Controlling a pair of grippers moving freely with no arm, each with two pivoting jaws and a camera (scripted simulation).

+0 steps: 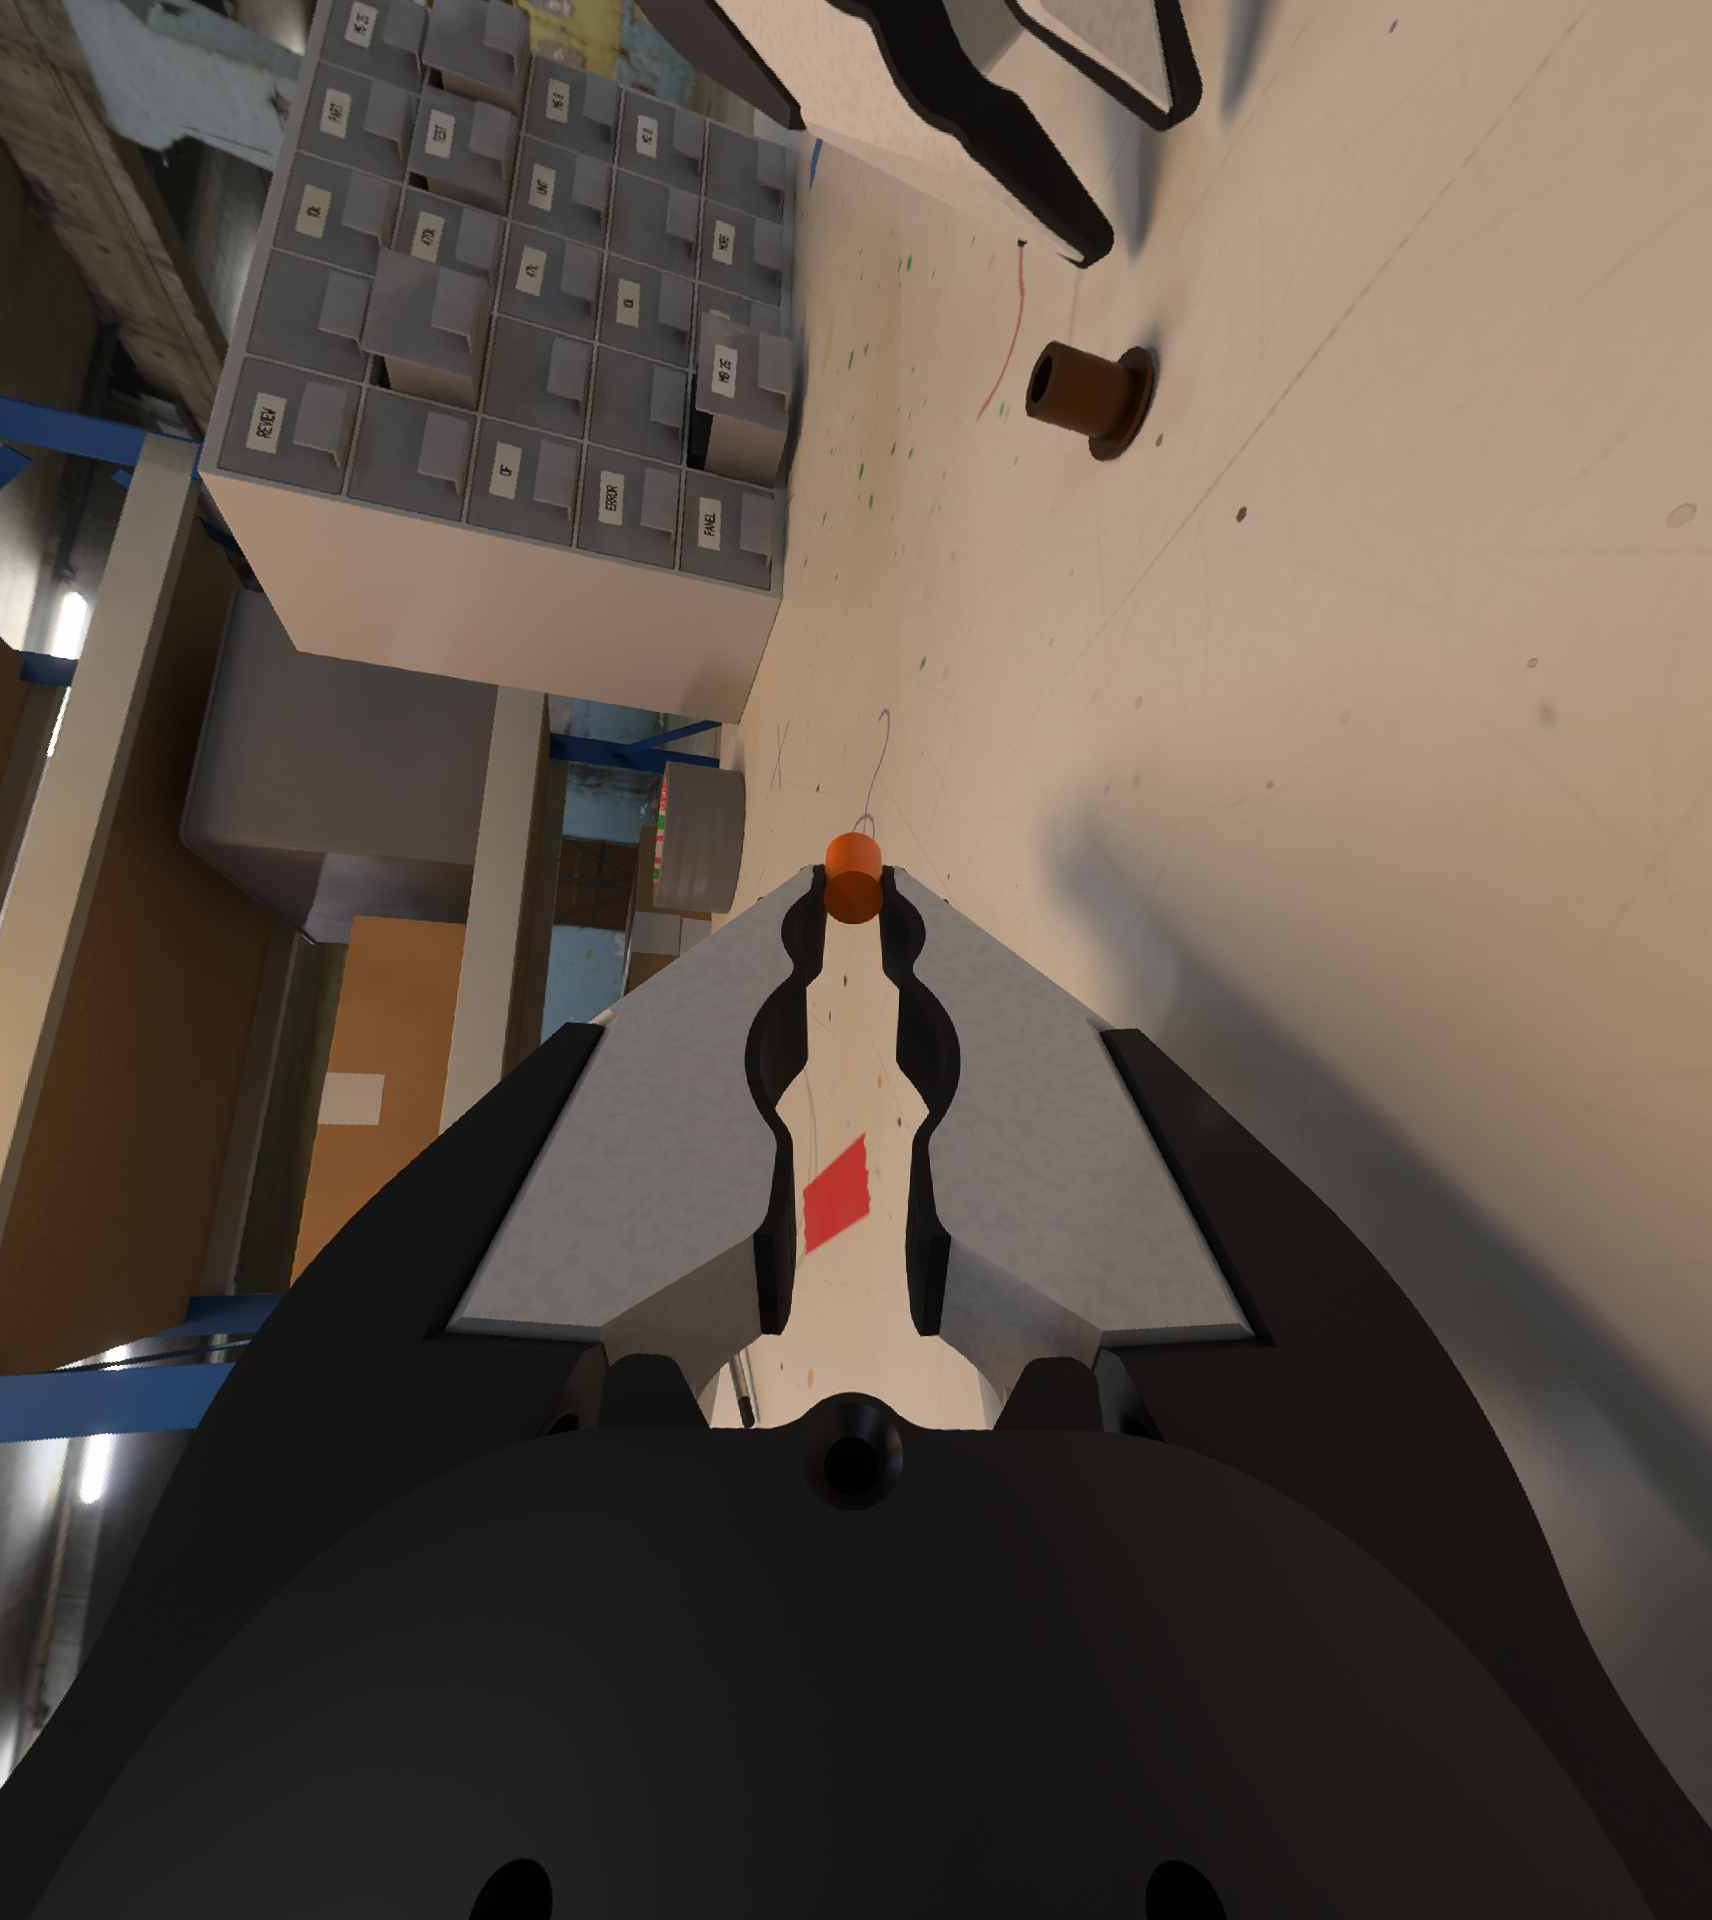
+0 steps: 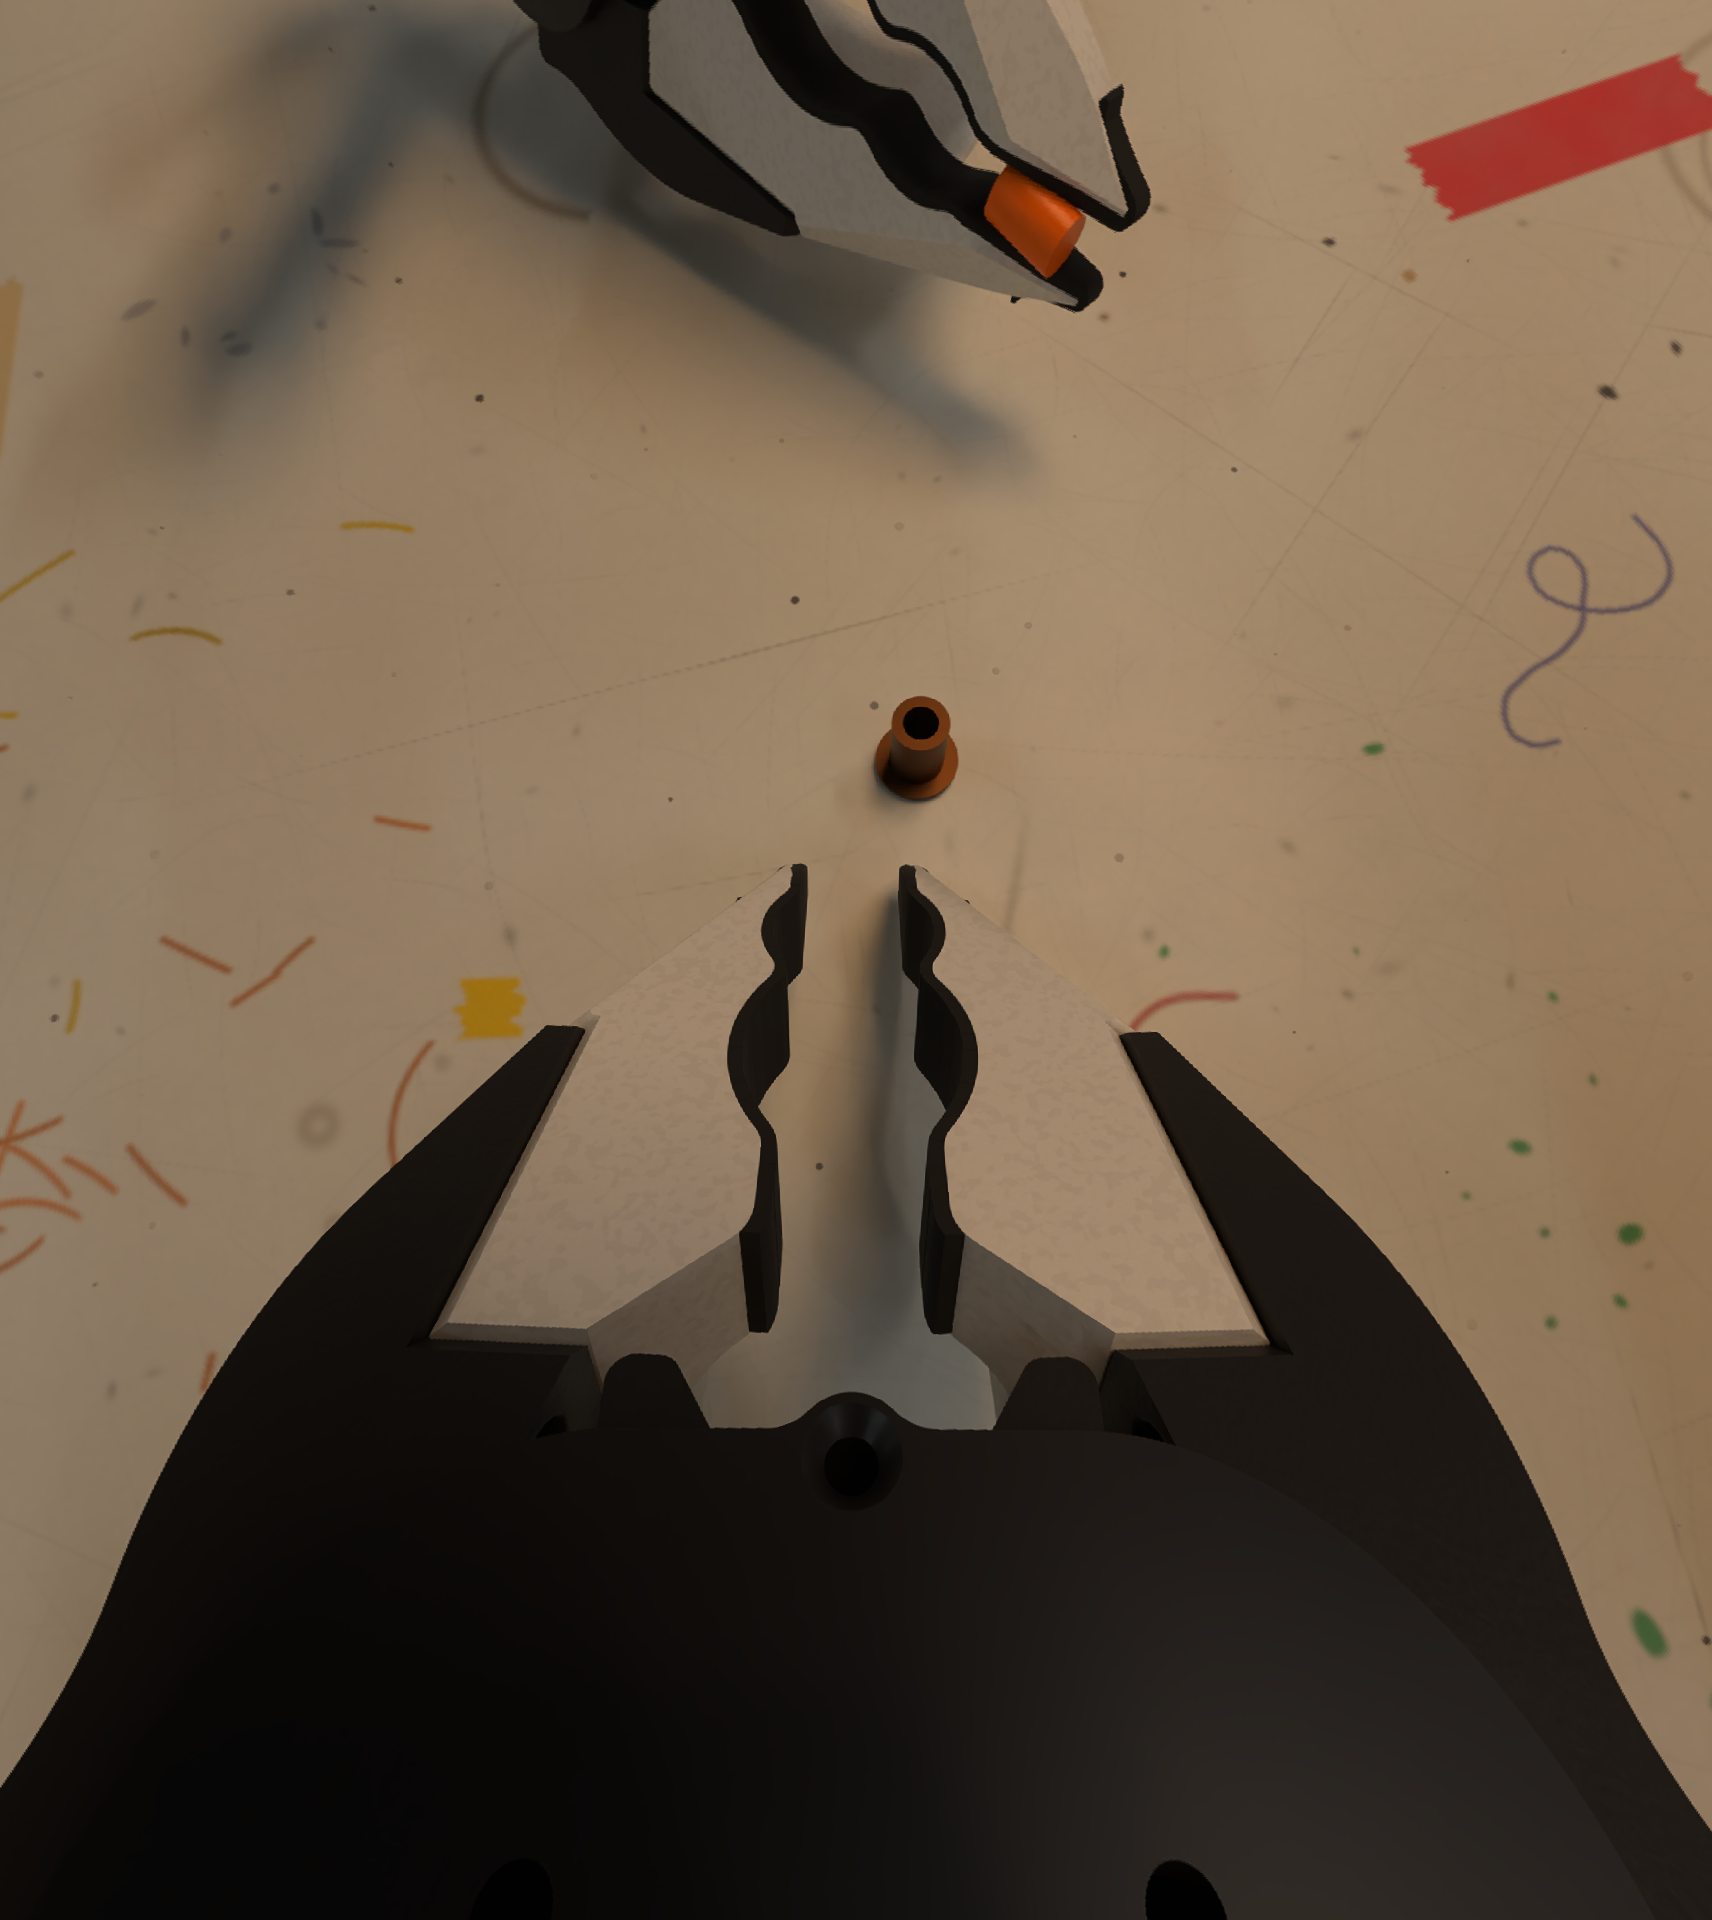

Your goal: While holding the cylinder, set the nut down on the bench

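My left gripper (image 1: 853, 883) is shut on a small orange cylinder (image 1: 852, 878) at its fingertips, above the bench. It also shows in the right wrist view (image 2: 1075, 244), with the cylinder (image 2: 1034, 220) pinched between its tips. The brown flanged nut (image 2: 917, 748) stands on the tan bench (image 2: 623, 644), flange down and bore up, just beyond my right gripper (image 2: 852, 878). The right gripper is open and empty, with a gap between it and the nut. In the left wrist view the nut (image 1: 1091, 395) stands on the bench below the right gripper's fingers (image 1: 1028, 156).
A grey drawer cabinet (image 1: 519, 312) stands at the bench's edge, with shelving and cardboard boxes (image 1: 374, 1081) beyond. A red tape strip (image 2: 1569, 135), a yellow tape piece (image 2: 490, 1006) and pen scribbles mark the bench.
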